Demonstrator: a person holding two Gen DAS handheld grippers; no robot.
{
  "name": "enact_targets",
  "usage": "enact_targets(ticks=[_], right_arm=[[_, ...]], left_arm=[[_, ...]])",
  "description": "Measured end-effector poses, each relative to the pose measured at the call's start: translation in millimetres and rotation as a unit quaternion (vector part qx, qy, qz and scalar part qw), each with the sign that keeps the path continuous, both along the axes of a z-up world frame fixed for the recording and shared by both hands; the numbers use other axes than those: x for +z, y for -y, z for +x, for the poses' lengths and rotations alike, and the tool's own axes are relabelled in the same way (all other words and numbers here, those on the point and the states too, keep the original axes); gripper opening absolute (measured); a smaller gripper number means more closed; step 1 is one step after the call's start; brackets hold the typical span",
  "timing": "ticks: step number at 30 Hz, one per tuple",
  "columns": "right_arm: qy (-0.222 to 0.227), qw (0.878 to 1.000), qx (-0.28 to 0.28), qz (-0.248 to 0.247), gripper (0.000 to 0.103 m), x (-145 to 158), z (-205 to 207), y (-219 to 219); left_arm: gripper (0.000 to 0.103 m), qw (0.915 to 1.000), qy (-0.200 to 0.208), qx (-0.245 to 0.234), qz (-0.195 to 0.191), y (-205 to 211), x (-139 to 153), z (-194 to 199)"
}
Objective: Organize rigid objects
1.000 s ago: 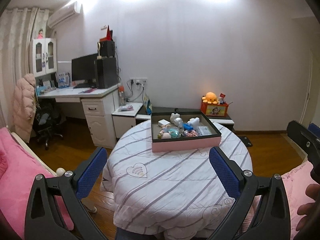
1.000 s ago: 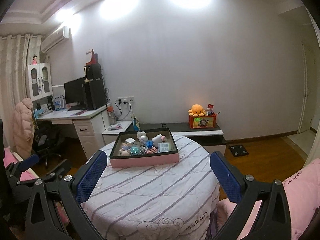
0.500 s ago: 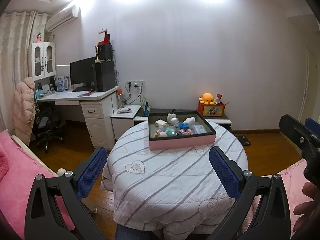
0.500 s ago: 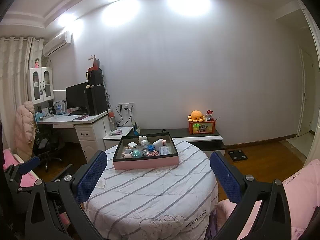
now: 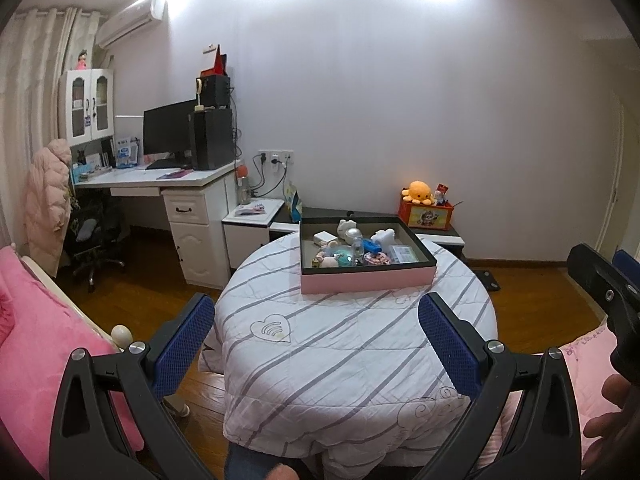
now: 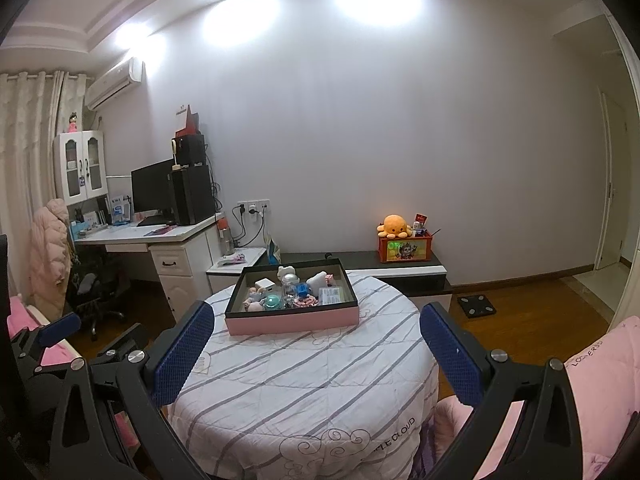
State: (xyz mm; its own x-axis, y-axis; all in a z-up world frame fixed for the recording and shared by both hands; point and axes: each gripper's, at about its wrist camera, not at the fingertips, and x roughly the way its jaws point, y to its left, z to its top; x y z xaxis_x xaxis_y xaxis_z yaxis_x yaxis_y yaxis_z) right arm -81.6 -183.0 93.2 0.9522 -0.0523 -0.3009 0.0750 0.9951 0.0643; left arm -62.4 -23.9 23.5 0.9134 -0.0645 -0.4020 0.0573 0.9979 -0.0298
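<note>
Facing pink tray (image 5: 366, 280), tools (image 5: 316, 330) agape

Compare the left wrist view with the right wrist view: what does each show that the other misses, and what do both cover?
Only the left wrist view shows a fingertip at its right edge and the heart print on the cloth. Only the right wrist view shows the doorway and the whole scale on the floor. Both show the tray of small items on the round table, the desk, the orange plush, and each other's open gripper: the left gripper and the right gripper.
</note>
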Motion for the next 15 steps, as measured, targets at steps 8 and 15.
enact_targets(ticks=[8, 15], right_arm=[[-0.001, 1.000, 0.001, -0.002, 0.103, -1.0, 2.5, -1.3], [-0.005, 1.000, 0.004, -0.004, 0.103, -3.5, 6.5, -4.3]], left_arm=[[0.103, 0.9995, 0.024, 0.016, 0.014, -1.0, 3.8, -5.5], [0.103, 0.9994, 0.014, 0.030, 0.012, -6.6, 2.7, -0.1]])
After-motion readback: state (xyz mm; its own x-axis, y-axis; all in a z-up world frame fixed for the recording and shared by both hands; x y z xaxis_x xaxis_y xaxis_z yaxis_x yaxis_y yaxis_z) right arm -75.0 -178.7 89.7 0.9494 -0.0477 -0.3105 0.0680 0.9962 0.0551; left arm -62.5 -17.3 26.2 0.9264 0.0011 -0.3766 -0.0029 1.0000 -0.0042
